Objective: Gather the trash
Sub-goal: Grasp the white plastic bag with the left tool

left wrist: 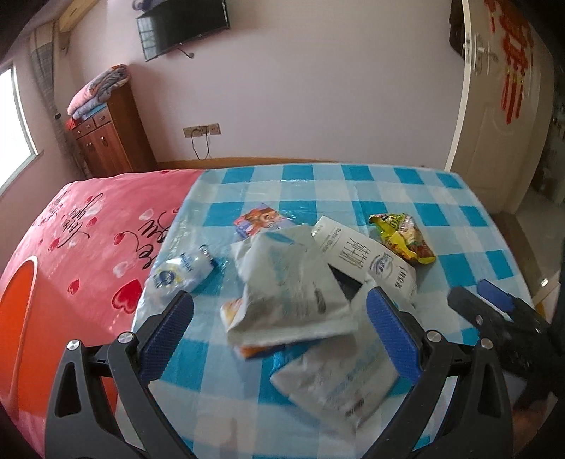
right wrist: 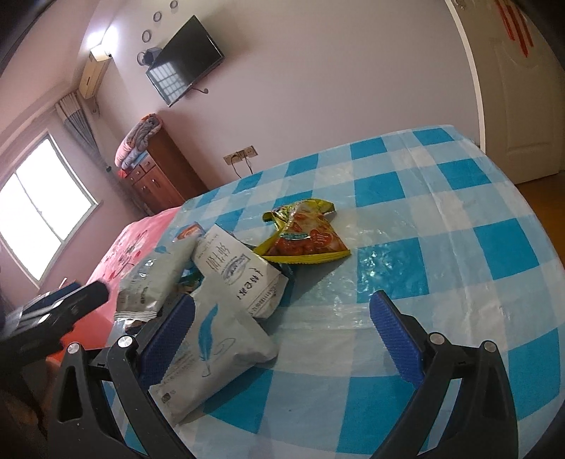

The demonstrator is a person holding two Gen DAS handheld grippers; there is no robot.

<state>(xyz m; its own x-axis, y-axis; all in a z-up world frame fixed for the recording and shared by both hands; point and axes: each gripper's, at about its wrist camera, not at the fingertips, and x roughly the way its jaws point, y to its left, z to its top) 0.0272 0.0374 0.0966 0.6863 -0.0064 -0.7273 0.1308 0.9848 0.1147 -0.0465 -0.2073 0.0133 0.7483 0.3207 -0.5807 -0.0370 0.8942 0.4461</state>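
Observation:
Several pieces of trash lie on a blue-and-white checked tablecloth (left wrist: 441,219). My left gripper (left wrist: 279,317) is open over a crumpled grey-white wrapper (left wrist: 282,293), with another grey pack (left wrist: 335,385) just below it. A white carton (left wrist: 360,257), a yellow-red snack bag (left wrist: 406,236), a crushed white-blue wrapper (left wrist: 183,275) and a small colourful packet (left wrist: 261,220) lie around. My right gripper (right wrist: 282,325) is open, its left finger beside a grey feather-print pack (right wrist: 212,356). The carton (right wrist: 240,268) and the snack bag (right wrist: 303,236) lie beyond it.
A pink bedspread with hearts (left wrist: 81,247) borders the table on the left. A wooden cabinet (left wrist: 113,137) stands at the wall with a folded blanket on top. A TV (left wrist: 183,30) hangs above. A white door (left wrist: 501,116) is at the right.

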